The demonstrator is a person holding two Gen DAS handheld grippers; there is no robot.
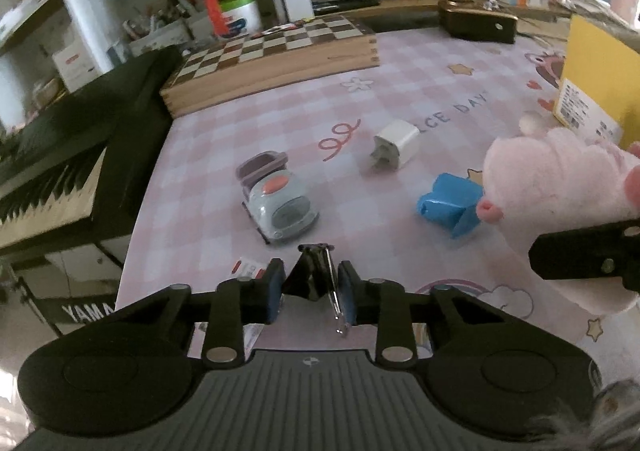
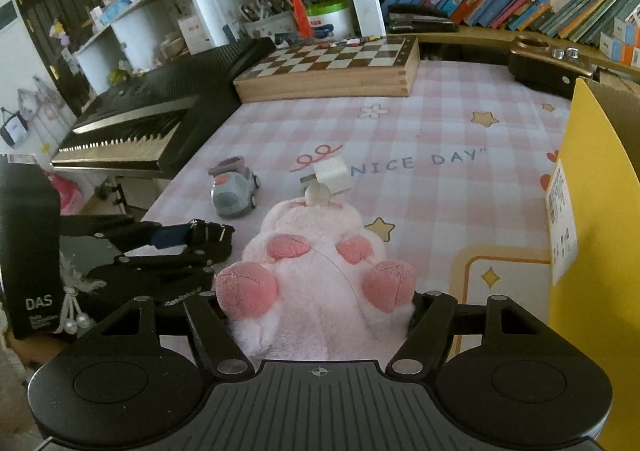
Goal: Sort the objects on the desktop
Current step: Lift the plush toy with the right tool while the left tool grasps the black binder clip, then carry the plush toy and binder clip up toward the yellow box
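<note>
the left gripper (image 1: pixel 310 287) pinches a black metal binder clip (image 1: pixel 308 271) low over the pink checked desk mat (image 1: pixel 400 71), while the right gripper (image 2: pixel 320 315) clamps a pink plush toy (image 2: pixel 316 271), nearer the open yellow cardboard box (image 2: pixel 592 211) to its right.

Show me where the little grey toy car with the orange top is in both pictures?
Left wrist view: small grey plastic toy car, centre, just beyond the tool.
Right wrist view: same car, left of centre, near the keyboard.
Shared landmark: wooden chessboard box behind it.
</note>
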